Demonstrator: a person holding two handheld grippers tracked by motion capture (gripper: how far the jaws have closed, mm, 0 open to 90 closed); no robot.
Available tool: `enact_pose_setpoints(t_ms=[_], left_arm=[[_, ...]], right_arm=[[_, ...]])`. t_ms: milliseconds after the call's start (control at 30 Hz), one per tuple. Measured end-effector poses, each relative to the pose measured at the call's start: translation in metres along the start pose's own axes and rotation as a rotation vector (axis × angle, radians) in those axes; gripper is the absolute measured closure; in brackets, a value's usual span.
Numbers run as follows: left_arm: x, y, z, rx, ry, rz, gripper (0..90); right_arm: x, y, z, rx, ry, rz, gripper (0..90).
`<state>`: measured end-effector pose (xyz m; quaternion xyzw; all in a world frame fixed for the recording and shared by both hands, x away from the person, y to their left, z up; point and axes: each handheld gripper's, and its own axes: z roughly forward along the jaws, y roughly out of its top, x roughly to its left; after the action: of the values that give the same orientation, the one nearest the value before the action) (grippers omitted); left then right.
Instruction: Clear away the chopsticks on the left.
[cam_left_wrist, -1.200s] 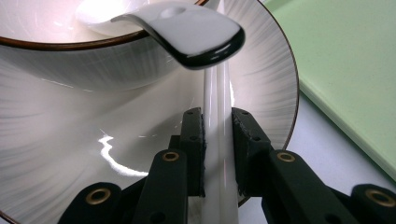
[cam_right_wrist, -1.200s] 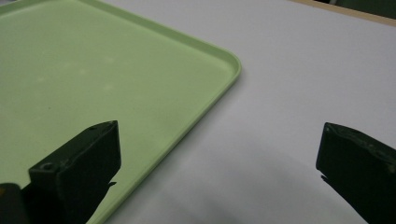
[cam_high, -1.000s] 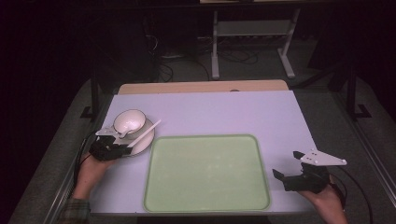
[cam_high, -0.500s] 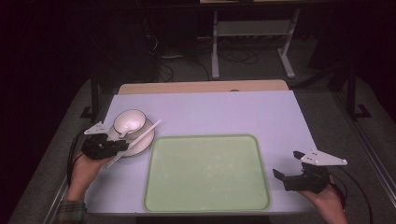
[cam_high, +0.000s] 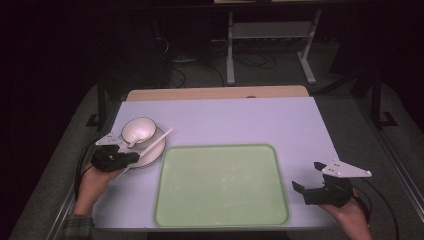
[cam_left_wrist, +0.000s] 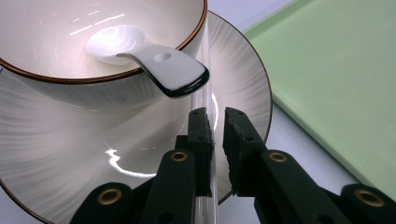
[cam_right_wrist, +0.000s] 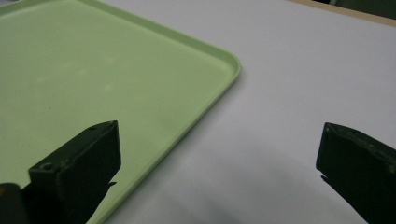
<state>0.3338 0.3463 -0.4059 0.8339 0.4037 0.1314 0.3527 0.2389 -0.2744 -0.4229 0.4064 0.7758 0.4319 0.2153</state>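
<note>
A white bowl (cam_high: 138, 131) with a brown rim stands on a striped white plate (cam_high: 152, 152) at the table's left, with a white spoon (cam_left_wrist: 154, 60) resting in it. A pale thin stick (cam_high: 160, 140) lies slanted across the plate. My left gripper (cam_high: 129, 157) reaches over the plate's near edge. In the left gripper view its jaws (cam_left_wrist: 215, 112) have just been closing, and they pinch the stick (cam_left_wrist: 204, 100) between them. My right gripper (cam_high: 306, 176) hovers open and holds nothing, low over the table past the right edge of the green tray (cam_high: 220, 185).
The green tray (cam_right_wrist: 93, 70) is bare and fills the table's near middle, and its rounded corner lies just ahead of the right jaws (cam_right_wrist: 219, 128). The pale table cover (cam_high: 240, 120) stretches back to a wooden strip (cam_high: 215, 93). Metal stands and cables sit on the dark floor beyond.
My left gripper has drawn back toward the near left, from over the plate to its near edge, and its jaws have narrowed around the stick. The right gripper has stayed put.
</note>
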Motion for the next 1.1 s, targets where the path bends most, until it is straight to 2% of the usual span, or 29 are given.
enact_pose_setpoints(t_ms=[200, 667, 1100], left_arm=[[-0.001, 0.000, 0.002, 0.001, -0.003, 0.002, 81.0], [-0.006, 0.000, 0.014, 0.037, 0.003, 0.021, 81.0], [-0.010, 0.002, 0.025, 0.061, 0.026, 0.031, 82.8]], right_arm=[[0.000, 0.000, 0.000, 0.000, 0.002, 0.000, 0.0], [0.001, 0.000, 0.001, 0.000, 0.002, -0.003, 0.0], [0.002, 0.000, 0.000, -0.003, 0.002, -0.004, 0.0]])
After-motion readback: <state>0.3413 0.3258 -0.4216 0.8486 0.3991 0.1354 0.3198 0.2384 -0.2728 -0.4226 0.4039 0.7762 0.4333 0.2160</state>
